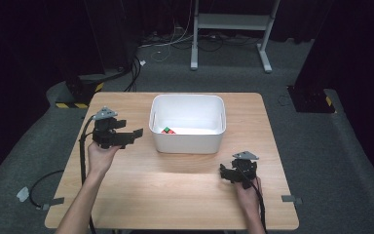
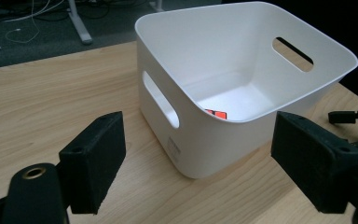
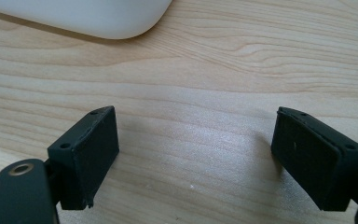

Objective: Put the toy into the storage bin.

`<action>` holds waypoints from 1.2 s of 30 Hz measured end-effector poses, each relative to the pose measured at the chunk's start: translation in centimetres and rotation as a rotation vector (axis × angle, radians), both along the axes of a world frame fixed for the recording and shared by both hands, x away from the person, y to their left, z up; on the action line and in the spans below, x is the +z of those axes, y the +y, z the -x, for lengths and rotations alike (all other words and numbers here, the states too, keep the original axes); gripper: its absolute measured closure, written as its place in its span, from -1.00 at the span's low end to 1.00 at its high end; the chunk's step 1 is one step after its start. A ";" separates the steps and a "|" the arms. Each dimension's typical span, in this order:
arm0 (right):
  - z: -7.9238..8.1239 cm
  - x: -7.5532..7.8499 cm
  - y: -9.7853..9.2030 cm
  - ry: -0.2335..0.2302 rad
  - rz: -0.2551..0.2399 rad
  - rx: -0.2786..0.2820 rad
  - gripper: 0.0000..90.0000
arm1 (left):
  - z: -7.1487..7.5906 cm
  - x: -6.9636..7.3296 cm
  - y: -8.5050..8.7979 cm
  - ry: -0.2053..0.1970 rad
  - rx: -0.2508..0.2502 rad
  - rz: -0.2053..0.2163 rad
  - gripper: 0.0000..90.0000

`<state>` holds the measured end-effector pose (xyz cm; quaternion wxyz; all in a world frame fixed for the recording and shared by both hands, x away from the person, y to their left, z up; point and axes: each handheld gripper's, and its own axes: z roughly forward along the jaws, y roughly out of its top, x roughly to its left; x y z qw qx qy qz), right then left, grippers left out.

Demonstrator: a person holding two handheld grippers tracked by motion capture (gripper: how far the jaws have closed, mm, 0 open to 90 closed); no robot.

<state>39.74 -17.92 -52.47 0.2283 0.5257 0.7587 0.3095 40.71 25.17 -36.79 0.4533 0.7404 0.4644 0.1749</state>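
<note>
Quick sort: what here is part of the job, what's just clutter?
In play:
- white bin, on the table
- small red and green block inside it
- left gripper, open, facing the bin
- right gripper, open, over bare table

Lying about:
- floor cables
- grey stand behind

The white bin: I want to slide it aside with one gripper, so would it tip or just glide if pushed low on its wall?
The bin looks like thin, smooth plastic on smooth wood, so it would probably glide easily. It is wide, flat-based and nearly empty, holding a small coloured cube, so likely light and unlikely to tip. Its thin wall may flex a little.
</note>
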 end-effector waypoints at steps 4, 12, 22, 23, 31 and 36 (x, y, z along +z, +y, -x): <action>0.0 0.0 0.0 0.000 0.000 0.000 -0.67 | 0.4 0.0 0.3 0.000 0.002 0.013 -0.60; 0.0 0.0 0.0 0.000 0.000 0.000 -0.67 | 1.1 -0.1 1.0 0.000 0.022 0.012 -0.60; 0.0 0.0 0.0 0.000 0.000 0.000 -0.67 | 1.9 -0.2 1.6 -0.002 0.042 0.013 -0.60; 0.0 0.0 0.0 0.000 0.000 0.001 -0.67 | 2.0 -0.3 1.7 -0.003 0.042 0.013 -0.60; 0.0 0.0 0.0 0.000 0.000 0.000 -0.67 | 2.8 -0.6 2.1 0.000 0.052 0.018 -0.60; 0.0 0.0 0.0 0.000 0.000 0.000 -0.67 | 3.2 -0.9 2.2 -0.005 0.059 0.016 -0.60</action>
